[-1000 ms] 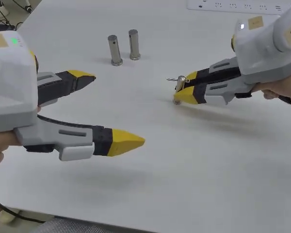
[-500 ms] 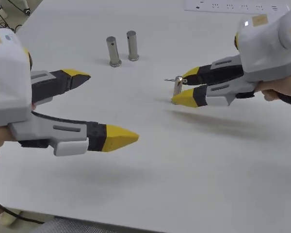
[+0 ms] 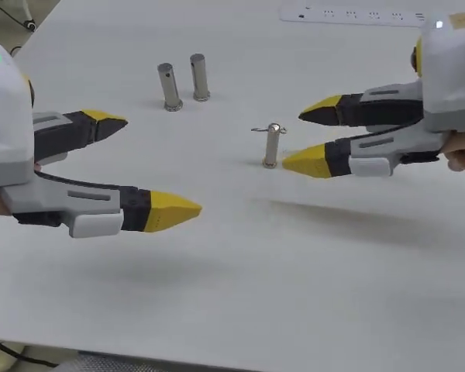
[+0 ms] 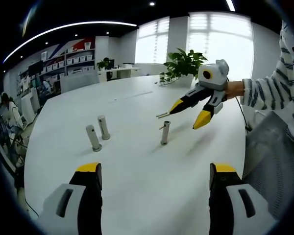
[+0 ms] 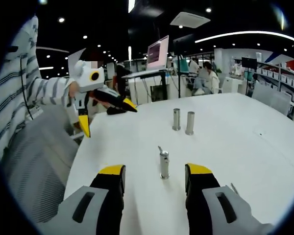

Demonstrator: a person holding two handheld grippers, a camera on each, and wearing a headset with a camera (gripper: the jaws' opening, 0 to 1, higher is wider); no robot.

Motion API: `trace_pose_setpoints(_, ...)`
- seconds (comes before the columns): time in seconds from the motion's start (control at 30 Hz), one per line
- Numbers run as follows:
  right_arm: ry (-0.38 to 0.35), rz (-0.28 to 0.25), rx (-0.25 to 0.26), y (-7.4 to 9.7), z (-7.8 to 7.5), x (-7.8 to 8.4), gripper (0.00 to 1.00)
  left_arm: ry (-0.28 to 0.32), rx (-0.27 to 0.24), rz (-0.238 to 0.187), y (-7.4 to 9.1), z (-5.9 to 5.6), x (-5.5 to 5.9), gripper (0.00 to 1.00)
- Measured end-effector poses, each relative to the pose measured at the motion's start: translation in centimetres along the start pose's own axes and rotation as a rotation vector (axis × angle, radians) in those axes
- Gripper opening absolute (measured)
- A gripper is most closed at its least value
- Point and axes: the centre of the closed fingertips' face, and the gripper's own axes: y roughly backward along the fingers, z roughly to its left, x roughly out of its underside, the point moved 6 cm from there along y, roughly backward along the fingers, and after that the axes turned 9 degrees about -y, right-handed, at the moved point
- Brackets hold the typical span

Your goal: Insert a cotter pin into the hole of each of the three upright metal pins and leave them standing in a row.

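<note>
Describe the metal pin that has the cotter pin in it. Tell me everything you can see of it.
The metal pin is a short, silvery, steel-looking cylinder with a wider foot, standing upright on the white table, apart from the two bare pins. A thin wire cotter pin passes through it near its top, sticking out sideways. The open right tongs sit beside it, not touching.

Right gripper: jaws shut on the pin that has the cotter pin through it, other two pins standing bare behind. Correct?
Not shut. The right gripper has its jaws open, and the pin with the cotter pin stands free just ahead of them; the right gripper view shows it. The other two pins do stand bare behind.
</note>
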Motion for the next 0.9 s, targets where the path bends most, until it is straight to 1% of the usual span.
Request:
trace_pose_setpoints(0.07,-0.023,-0.018,0.008,1.1,0.8,0.0,0.53,0.002,0.005,0.001,0.0,0.1,0.0,0.91)
trace_pose_setpoints(0.13,-0.033,-0.018,0.022,1.7,0.9,0.3,0.55,0.001,0.015,0.014,-0.1,0.0,0.2,0.91)
trace_pose_setpoints(0.2,-0.037,-0.014,0.054,2.9,1.0,0.6,0.58,-0.008,0.02,0.024,-0.1,0.0,0.4,0.91)
trace_pose_setpoints(0.3,-0.06,-0.022,0.078,4.4,1.5,0.7,0.62,-0.009,0.025,0.036,0.0,0.1,0.7,0.92)
trace_pose_setpoints(0.33,-0.065,-0.024,0.087,4.8,1.7,0.8,0.63,-0.011,0.024,0.04,0.1,0.7,1.0,0.93)
trace_pose_setpoints(0.47,-0.094,-0.041,0.124,6.4,2.4,1.1,0.68,-0.009,0.026,0.046,0.1,1.2,1.4,0.92)
trace_pose_setpoints(0.5,-0.104,-0.045,0.134,6.7,2.3,1.4,0.68,-0.01,0.025,0.048,0.2,1.4,1.5,0.92)
trace_pose_setpoints(0.53,-0.128,-0.061,0.151,7.1,2.4,1.6,0.68,-0.01,0.025,0.05,0.2,1.5,1.6,0.92)
trace_pose_setpoints(0.6,-0.15,-0.075,0.153,7.5,2.8,1.8,0.7,-0.009,0.025,0.055,0.2,1.7,1.8,0.91)
trace_pose_setpoints(0.7,-0.161,-0.075,0.17,8.3,3.5,2.4,0.75,-0.022,0.02,0.091,0.3,2.4,2.4,0.91)
trace_pose_setpoints(0.73,-0.164,-0.073,0.177,8.5,3.7,2.7,0.77,-0.026,0.018,0.095,0.2,2.3,2.3,0.91)
trace_pose_setpoints(0.8,-0.177,-0.069,0.184,8.9,3.9,3.1,0.8,-0.023,0.014,0.093,0.3,2.5,2.2,0.91)
trace_pose_setpoints(0.9,-0.198,-0.069,0.198,9.4,4.3,3.7,0.82,-0.02,0.008,0.089,0.2,3.1,2.1,0.91)
